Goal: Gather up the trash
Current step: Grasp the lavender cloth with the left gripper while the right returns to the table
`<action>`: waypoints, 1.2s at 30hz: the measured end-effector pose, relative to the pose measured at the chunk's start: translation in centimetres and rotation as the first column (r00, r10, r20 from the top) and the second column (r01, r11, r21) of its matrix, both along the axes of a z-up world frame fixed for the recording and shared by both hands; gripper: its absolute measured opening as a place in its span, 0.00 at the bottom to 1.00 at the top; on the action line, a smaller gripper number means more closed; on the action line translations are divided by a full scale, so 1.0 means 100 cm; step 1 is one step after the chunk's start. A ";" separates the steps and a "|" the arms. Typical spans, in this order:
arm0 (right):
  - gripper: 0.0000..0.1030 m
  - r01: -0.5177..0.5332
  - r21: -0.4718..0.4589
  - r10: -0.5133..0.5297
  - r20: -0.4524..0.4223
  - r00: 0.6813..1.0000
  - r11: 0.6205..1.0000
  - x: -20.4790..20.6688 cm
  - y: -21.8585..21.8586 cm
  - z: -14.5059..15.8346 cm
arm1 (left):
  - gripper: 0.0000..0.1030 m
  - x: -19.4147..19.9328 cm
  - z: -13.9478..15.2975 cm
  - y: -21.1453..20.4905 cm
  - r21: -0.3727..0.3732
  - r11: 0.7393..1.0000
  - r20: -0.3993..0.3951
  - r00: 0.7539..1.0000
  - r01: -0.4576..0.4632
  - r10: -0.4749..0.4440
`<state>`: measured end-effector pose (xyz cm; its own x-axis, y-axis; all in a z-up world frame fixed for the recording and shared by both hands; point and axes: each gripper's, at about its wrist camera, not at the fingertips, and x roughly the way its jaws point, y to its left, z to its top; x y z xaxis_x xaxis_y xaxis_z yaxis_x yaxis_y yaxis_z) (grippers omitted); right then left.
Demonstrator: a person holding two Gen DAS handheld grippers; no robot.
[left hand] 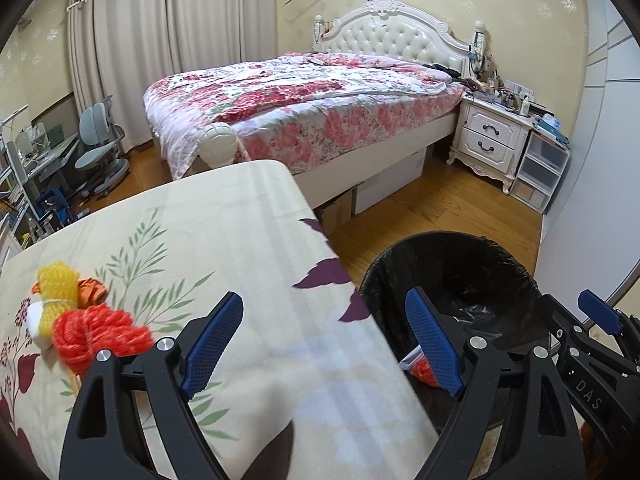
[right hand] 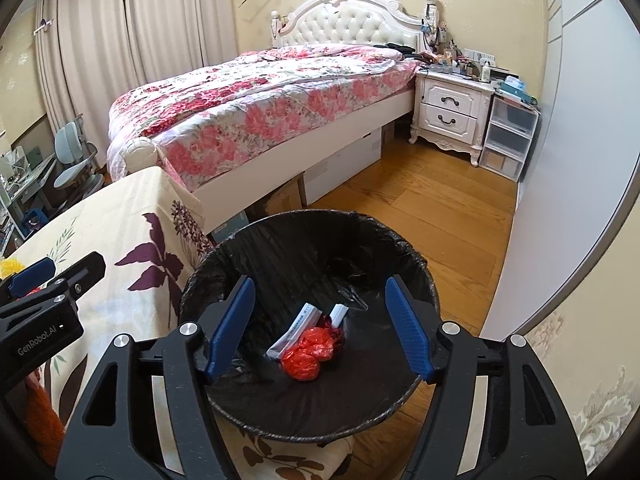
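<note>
1. Above the trash bin (right hand: 308,412), the right gripper (right hand: 320,328) hangs with its jaws spread apart and nothing between the blue pads (right hand: 230,330). No earlier view is available to show any jaw motion.
2. On the bottom of the bin, inside its black liner (right hand: 280,248), lie a crumpled red wrapper (right hand: 308,354) and two white paper packets (right hand: 296,330). The packets touch the wrapper on its far side.
3. Over the right edge of the table (left hand: 224,216), the left gripper (left hand: 320,344) is held with its jaws wide and empty. One finger is above the floral tablecloth (left hand: 256,280); the other is above the bin rim.
4. Near the left edge of the table, a cluster of trash remains: orange foam netting (left hand: 96,338), yellow foam netting (left hand: 58,294), and a small orange scrap (left hand: 92,290), all touching.
5. The bin stands on the wooden floor (right hand: 432,208), just beside the table's right edge.
</note>
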<state>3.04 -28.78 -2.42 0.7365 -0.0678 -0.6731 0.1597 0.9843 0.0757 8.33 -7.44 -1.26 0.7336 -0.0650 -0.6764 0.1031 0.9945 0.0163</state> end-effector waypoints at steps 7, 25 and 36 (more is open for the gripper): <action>0.65 -0.061 0.002 0.061 0.009 0.998 0.998 -0.014 0.026 0.006 | 0.81 -0.027 0.005 0.025 0.009 0.999 -0.001 0.999 -0.041 0.041; 0.65 -0.244 0.025 0.244 0.004 0.970 0.969 -0.040 0.107 0.008 | 0.81 -0.076 -0.012 0.111 0.032 0.972 -0.056 0.970 -0.234 0.236; 0.65 -0.283 0.026 0.284 -0.006 0.959 0.959 -0.046 0.130 0.005 | 0.58 -0.075 -0.036 0.133 0.022 0.978 -0.152 0.966 -0.209 0.210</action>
<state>-1.59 -15.79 -1.97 0.7165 0.1599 -0.6790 -0.1248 0.9871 0.1007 0.82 5.85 -4.89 0.6185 0.0833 -0.7814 -0.1059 0.9941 0.0221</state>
